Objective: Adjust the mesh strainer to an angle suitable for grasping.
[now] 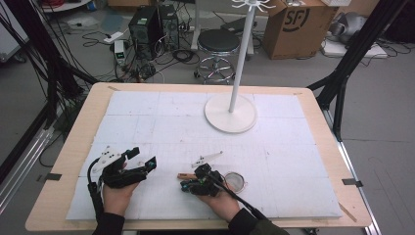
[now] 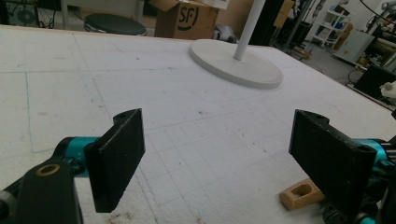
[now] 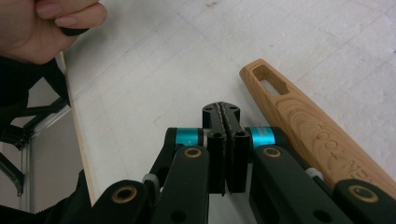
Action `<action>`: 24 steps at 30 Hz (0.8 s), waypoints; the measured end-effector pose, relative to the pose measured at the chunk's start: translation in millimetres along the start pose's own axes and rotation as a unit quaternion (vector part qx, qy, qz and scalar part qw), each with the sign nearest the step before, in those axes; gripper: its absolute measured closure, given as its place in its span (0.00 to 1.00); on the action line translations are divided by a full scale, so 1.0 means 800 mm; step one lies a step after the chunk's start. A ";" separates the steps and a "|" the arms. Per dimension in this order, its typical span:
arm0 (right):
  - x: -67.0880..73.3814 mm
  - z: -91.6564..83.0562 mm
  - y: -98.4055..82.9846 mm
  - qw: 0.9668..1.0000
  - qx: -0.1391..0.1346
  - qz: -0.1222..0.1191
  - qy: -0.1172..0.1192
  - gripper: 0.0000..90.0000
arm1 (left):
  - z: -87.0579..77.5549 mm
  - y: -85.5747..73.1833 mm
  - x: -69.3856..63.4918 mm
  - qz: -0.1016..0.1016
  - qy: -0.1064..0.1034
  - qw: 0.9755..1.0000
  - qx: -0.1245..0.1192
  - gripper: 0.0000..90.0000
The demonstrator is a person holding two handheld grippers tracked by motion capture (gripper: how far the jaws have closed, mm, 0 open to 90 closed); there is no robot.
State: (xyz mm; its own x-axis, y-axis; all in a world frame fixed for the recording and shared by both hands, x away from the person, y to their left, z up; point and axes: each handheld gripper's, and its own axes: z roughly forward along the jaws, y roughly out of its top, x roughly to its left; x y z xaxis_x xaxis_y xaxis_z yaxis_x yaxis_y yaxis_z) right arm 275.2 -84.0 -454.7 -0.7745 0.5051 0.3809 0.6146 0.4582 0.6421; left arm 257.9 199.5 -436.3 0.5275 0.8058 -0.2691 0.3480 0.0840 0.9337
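Wooden handle beside right hand-held gripper

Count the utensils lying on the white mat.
1: a wooden-handled strainer lies under the right gripper, handle pointing toward the left gripper. Anything hidden beneath the hands cannot be ruled out.

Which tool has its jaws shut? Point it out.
The right tool: its black jaws press flat together beside the wooden handle. The left tool has jaws standing wide apart over bare foam.

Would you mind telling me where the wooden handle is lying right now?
In the high view the wooden handle lies on the white foam mat near the front edge, partly under the right tongs, with its round strainer head to their right.
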 end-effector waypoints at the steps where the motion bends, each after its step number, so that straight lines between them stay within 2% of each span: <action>1: 0.002 0.000 0.003 1.000 0.003 -0.006 -0.013 0.99 | 0.000 0.000 0.000 0.000 -0.001 1.000 -0.001 0.21; 3: 0.003 0.002 0.006 1.000 0.006 -0.012 -0.022 0.99 | 0.000 0.000 -0.001 0.000 0.000 1.000 0.000 0.21; 4: 0.004 0.004 0.012 0.999 0.011 -0.015 -0.039 0.99 | 0.000 0.000 -0.001 0.001 0.000 1.000 0.000 0.21; 9: -0.005 0.005 0.023 0.998 0.014 -0.004 -0.055 0.99 | 0.000 0.000 -0.001 0.001 -0.003 1.000 -0.001 0.21; 14: -0.015 0.005 0.029 0.998 0.018 0.005 -0.054 0.99 | 0.000 0.000 -0.001 0.002 -0.003 1.000 -0.001 0.21; 16: -0.027 0.003 0.034 0.999 0.026 0.030 -0.037 0.99 | 0.000 0.000 -0.001 0.001 -0.005 1.000 0.000 0.21; 24: -0.049 -0.002 0.041 0.997 0.018 0.055 -0.048 0.99 | 0.000 0.000 -0.001 0.001 -0.006 1.000 0.000 0.21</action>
State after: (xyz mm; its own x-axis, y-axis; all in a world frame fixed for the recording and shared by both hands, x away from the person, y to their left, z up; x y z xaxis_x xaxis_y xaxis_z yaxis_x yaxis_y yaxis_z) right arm 325.7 -89.9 -447.8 -0.6848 0.6209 0.3815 0.7017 0.4204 0.5753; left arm 257.3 198.5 -436.0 0.5374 0.7986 -0.2709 0.3480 0.0826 0.9339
